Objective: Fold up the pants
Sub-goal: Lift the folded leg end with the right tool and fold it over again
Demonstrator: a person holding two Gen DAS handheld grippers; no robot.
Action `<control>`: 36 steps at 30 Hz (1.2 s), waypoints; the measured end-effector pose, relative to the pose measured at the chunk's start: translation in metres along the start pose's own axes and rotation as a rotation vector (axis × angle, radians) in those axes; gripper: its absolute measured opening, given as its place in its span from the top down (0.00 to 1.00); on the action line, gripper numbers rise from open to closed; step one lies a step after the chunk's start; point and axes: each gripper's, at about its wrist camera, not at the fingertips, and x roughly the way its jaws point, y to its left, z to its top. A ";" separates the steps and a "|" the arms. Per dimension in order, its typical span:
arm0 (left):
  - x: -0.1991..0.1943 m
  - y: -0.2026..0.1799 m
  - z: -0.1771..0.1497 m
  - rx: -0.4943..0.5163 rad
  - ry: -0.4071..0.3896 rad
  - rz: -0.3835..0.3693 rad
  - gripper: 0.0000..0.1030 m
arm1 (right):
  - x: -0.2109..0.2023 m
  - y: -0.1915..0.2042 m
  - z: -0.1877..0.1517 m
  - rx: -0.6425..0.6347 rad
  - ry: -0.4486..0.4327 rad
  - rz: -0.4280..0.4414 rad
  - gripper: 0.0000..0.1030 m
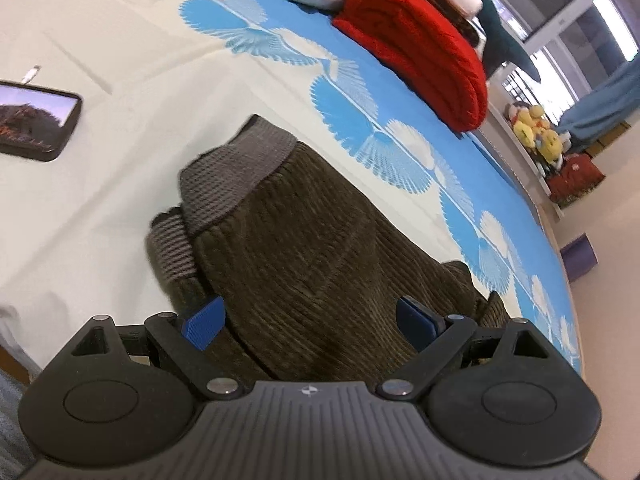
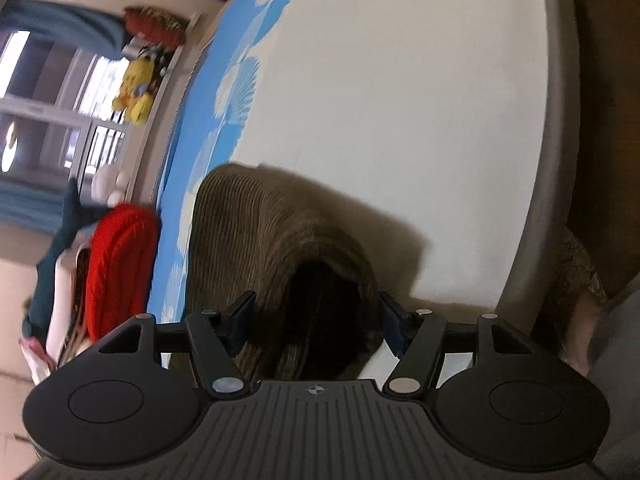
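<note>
A bed point(image 1: 100, 184) in cream sheeting with a blue fan-patterned border is carrying the pants point(image 1: 304, 240), brown corduroy with a grey ribbed waistband, lying bunched into a thick bundle near its middle. The fold appears to be mid-way, the cloth doubled but still lumpy. The left gripper point(image 1: 310, 320) is hovering with its fingers wide, straddling the bundle's near end, and whether the blue pads are pressing the cloth I cannot tell. The right gripper point(image 2: 316, 322) is spanning a rolled, tunnel-like fold, fingers moderately wide at its flanks, contact unclear. Next likely calls for flattening. A red blanket point(image 1: 420, 52) is sitting at one o'clock, a phone point(image 1: 36, 120) at nine.
</note>
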 end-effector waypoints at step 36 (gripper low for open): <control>0.001 -0.001 -0.002 0.007 0.005 0.012 0.08 | 0.023 0.024 -0.034 0.013 0.044 0.130 0.13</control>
